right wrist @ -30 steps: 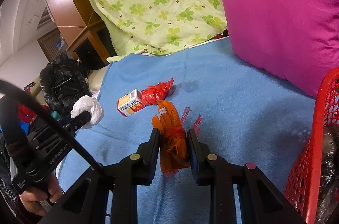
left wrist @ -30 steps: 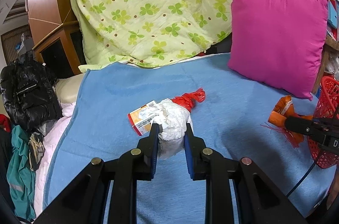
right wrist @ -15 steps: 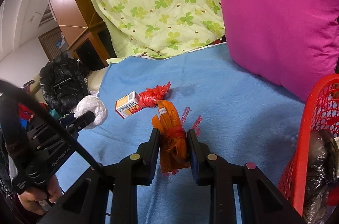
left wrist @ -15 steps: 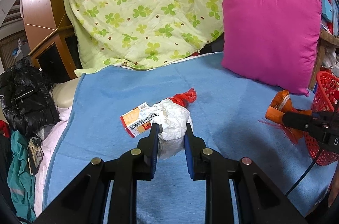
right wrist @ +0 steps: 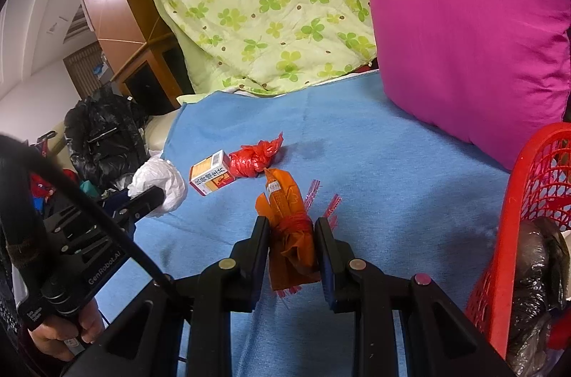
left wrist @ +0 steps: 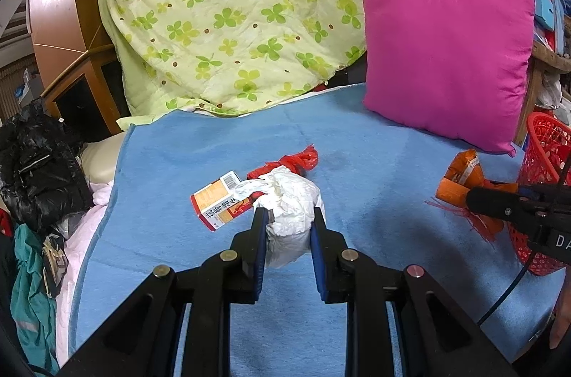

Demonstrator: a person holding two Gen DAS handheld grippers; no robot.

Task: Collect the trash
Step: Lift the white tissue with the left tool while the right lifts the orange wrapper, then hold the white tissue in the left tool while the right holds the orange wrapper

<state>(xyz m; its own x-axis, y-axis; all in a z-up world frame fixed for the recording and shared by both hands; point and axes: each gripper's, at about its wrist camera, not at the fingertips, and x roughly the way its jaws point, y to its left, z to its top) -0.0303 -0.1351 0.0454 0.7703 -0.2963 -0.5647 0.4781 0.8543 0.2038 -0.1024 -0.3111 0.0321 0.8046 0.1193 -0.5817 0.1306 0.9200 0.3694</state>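
1. Black jacket (left wrist: 43, 170) and clothing, heaped off the left edge of the bed; not part of the task so far as can be judged.
2. Left hand-held gripper (left wrist: 287, 229), closed on a crumpled white wad (left wrist: 291, 216) and lifted above the blue blanket (left wrist: 374, 198). Both pads press the wad's flanks, and its soft bulk bulges out between them. The tool points forward, roughly level over the bed; in the right wrist view the person's hand (right wrist: 62, 336) grips its handle low at the left.
3. Small carton (left wrist: 217, 200) and red plastic twist (left wrist: 298, 161), lying touching each other on the blanket just beyond the wad; judged to be trash not yet collected.
4. Right hand-held gripper (right wrist: 291, 234), closed on an orange wrapper (right wrist: 289, 220) bound with red string. The grip sits at the tied waist, likely the firmest part, and the wrapper's upper end stands forward of the fingertips.
5. Red basket (right wrist: 528, 195), just right of the right hand-held gripper, already holding dark bagged waste (right wrist: 535, 273); judged the destination, so the wrapper is held beside its rim.
6. Pink cushion (left wrist: 446, 52) and clover quilt (left wrist: 249, 13), propped behind.
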